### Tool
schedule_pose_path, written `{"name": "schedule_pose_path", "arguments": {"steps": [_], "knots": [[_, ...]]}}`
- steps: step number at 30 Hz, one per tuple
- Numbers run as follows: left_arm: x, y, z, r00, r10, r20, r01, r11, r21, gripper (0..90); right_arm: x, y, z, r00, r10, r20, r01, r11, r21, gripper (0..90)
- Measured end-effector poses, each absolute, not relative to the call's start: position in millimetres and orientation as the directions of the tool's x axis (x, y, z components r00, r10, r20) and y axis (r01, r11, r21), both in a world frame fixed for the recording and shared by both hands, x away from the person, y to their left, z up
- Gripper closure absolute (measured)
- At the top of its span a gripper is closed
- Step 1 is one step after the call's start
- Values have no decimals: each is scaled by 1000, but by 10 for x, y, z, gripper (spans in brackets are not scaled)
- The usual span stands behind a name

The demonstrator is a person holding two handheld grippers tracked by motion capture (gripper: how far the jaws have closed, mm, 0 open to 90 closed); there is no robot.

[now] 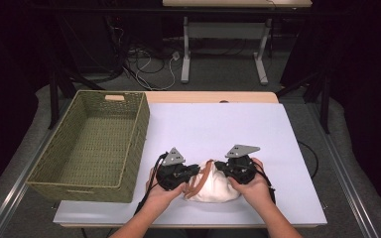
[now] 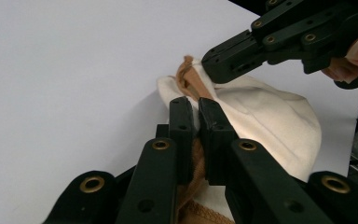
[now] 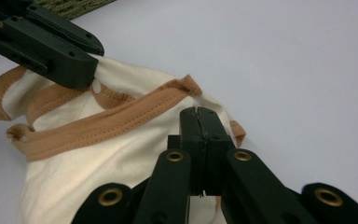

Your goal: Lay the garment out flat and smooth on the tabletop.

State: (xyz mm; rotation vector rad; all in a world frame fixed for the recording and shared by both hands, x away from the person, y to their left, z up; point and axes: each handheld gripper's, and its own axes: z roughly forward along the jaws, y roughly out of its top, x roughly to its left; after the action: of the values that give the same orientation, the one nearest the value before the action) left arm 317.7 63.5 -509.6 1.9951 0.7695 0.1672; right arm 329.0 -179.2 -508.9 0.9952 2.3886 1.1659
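A cream garment (image 1: 213,188) with tan trim (image 3: 121,116) lies bunched on the white table top (image 1: 218,124) near its front edge. My left gripper (image 2: 193,109) is shut on the garment's tan-trimmed edge, with cloth pinched between its pads. From the other side, my right gripper (image 3: 199,116) is shut on a fold of the cream cloth (image 3: 98,158) near another piece of trim. In the high view the left gripper (image 1: 194,171) and the right gripper (image 1: 217,166) almost meet above the garment, a hand behind each. The rest of the garment (image 2: 270,116) sags below the grippers.
A woven green basket (image 1: 141,134) stands at the table's left side, close to my left hand. The white surface stretches bare behind and to the right of the garment. Beyond the table are a desk frame (image 1: 186,54) and cables on the floor.
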Motion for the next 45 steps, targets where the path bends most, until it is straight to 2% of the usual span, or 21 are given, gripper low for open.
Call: {"name": "schedule_pose_path", "arguments": {"steps": [21,45], "knots": [[3264,820,-5021,757,629,-176,453,-311,836,848,3320,-2084,-4923,-669,741,61,444,333,831,900],[3340,1043,-4920,706,678,-208,476,-236,847,848,3329,-2453,-4757,-601,795,89,448,242,861,900]]}}
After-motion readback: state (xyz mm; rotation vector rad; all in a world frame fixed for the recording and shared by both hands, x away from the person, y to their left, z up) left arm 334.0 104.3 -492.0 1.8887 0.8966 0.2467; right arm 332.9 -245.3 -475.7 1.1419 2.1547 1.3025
